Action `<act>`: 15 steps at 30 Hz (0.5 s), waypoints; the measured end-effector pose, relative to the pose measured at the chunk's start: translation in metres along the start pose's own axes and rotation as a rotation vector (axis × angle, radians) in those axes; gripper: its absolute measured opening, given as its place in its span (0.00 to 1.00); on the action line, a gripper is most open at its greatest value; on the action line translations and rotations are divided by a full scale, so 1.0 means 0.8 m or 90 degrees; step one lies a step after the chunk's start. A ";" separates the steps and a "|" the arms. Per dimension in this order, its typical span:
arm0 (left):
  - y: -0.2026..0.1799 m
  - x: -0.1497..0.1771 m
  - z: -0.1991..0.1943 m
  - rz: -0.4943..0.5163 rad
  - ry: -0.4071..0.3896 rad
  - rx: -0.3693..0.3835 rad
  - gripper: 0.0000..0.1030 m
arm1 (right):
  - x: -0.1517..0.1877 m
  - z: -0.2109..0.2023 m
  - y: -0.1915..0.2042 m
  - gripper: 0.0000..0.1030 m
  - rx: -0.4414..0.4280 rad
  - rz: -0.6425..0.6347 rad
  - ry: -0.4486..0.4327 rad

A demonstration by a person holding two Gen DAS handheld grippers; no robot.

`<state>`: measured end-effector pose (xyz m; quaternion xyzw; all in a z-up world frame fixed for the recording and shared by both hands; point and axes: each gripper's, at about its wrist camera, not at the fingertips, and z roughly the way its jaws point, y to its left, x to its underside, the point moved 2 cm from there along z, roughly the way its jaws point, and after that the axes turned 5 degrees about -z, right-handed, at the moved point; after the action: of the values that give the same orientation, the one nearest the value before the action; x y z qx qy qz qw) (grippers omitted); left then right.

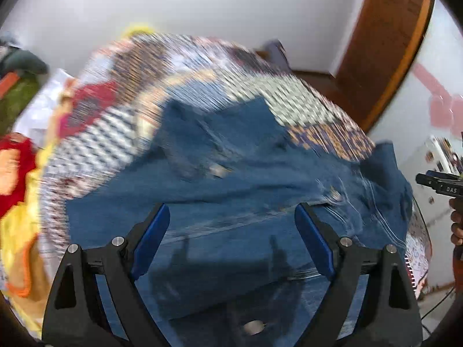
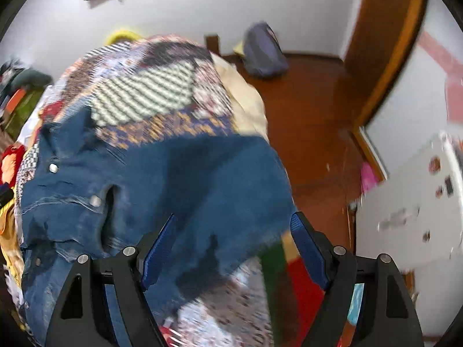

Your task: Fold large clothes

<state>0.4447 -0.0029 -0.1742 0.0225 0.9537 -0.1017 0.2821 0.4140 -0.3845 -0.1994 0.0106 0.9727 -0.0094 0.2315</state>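
The denim jacket (image 1: 231,173) is matt blue cloth with pale worn seams and shiny metal snap buttons (image 2: 95,201). Under it lies a patterned patchwork quilt (image 2: 144,98) of soft printed cloth. At two o'clock the wooden floor (image 2: 306,110) looks glossy brown. Both grippers' fingers (image 1: 311,237) carry ribbed blue pads on matt black plastic.

One denim jacket (image 1: 231,179) on one patchwork quilt (image 1: 162,72) — two metal snap buttons (image 2: 95,201) visible on it in the right wrist view. One purple backpack (image 2: 264,52) on the floor, one wooden door (image 1: 385,43) — and two pairs of tongs, left (image 1: 231,231) and right (image 2: 233,245).
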 end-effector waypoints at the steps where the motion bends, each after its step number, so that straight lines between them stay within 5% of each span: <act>1: -0.012 0.004 0.023 0.002 0.030 0.005 0.86 | 0.004 0.008 -0.007 0.76 -0.005 0.008 0.012; 8: -0.057 0.031 0.112 0.039 0.134 0.007 0.86 | 0.030 0.072 -0.044 0.76 -0.133 0.137 0.081; 15: -0.083 0.040 0.120 0.107 0.106 -0.038 0.87 | 0.011 0.109 -0.069 0.69 -0.174 0.225 0.066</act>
<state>0.4623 -0.0882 -0.2585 0.1021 0.9712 -0.0471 0.2100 0.4442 -0.4415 -0.2805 0.1500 0.9586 0.1638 0.1783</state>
